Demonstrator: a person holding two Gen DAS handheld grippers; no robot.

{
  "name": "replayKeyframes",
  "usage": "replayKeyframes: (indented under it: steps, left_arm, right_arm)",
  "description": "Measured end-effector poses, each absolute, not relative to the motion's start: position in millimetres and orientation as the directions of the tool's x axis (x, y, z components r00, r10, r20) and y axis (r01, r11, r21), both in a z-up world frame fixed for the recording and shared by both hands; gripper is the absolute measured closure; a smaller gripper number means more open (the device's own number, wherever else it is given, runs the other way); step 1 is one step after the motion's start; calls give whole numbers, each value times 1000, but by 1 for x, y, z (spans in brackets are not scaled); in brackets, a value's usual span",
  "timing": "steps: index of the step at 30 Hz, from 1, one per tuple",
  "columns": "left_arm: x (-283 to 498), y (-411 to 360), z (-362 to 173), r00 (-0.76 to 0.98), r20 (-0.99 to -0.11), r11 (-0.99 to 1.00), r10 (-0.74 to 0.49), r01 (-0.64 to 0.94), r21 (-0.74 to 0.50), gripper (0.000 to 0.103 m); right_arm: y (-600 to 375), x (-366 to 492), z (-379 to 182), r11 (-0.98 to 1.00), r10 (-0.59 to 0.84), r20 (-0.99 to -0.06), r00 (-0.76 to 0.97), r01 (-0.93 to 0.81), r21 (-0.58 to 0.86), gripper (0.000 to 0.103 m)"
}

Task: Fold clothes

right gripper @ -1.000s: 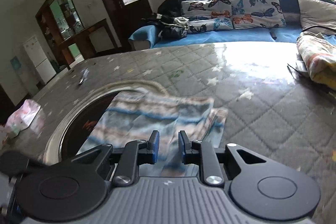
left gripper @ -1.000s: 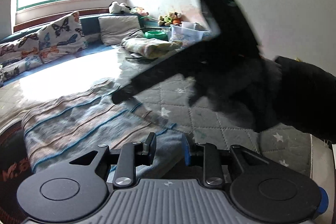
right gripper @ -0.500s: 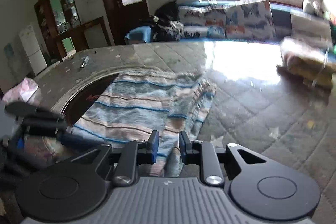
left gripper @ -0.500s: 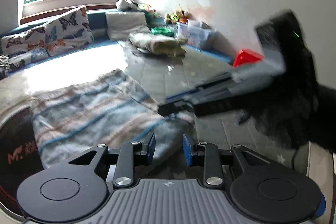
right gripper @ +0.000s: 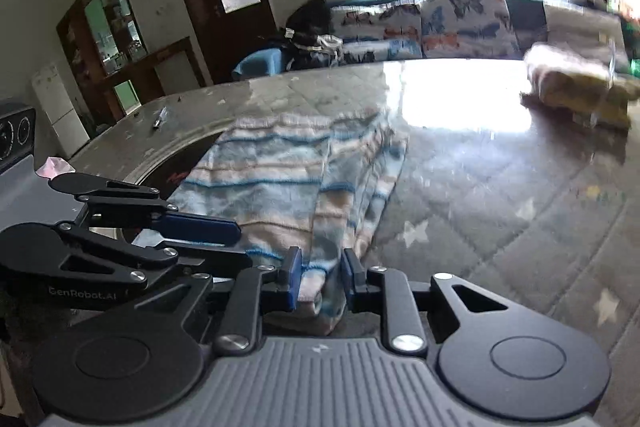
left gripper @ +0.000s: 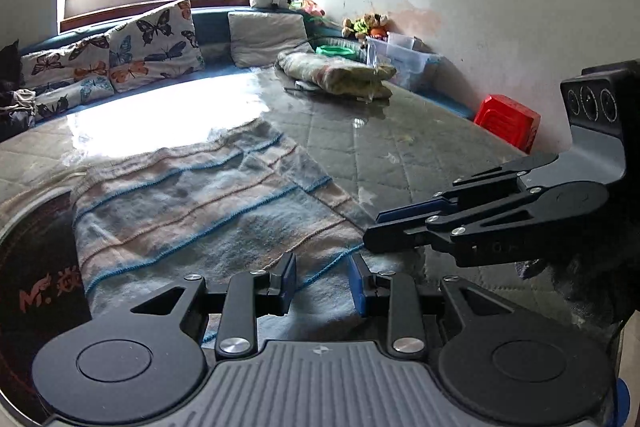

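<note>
On the quilted, glossy desk [left gripper: 400,147] below the window, a striped garment [left gripper: 208,203] is laid flat, its near edge approached by the left gripper [left gripper: 322,281] and right gripper [right gripper: 319,277], both parted and holding nothing, seemingly for the next fold.

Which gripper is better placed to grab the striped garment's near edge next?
Right, probably: the right gripper already straddles the striped garment's bunched near edge, while the left gripper hovers over flat cloth.
</note>
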State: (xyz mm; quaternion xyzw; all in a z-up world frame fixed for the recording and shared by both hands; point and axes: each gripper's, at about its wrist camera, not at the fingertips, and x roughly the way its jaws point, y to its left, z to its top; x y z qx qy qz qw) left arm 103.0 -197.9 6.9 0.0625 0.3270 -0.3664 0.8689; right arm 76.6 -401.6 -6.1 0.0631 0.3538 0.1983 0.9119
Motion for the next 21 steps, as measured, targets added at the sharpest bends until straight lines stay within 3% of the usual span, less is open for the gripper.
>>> replayKeyframes:
  steps: [13, 21]
  left_arm:
    - [80, -183, 8, 473, -644, 681, -601, 725, -104, 71]
    - [76, -195, 21, 490, -603, 669, -630, 737, -100, 71]
  right_arm:
    - [-387, 42, -7, 906, 424, -621, 659, -308, 290, 79]
    - [-391, 54, 23, 922, 388, -589, 709, -306, 239, 77]
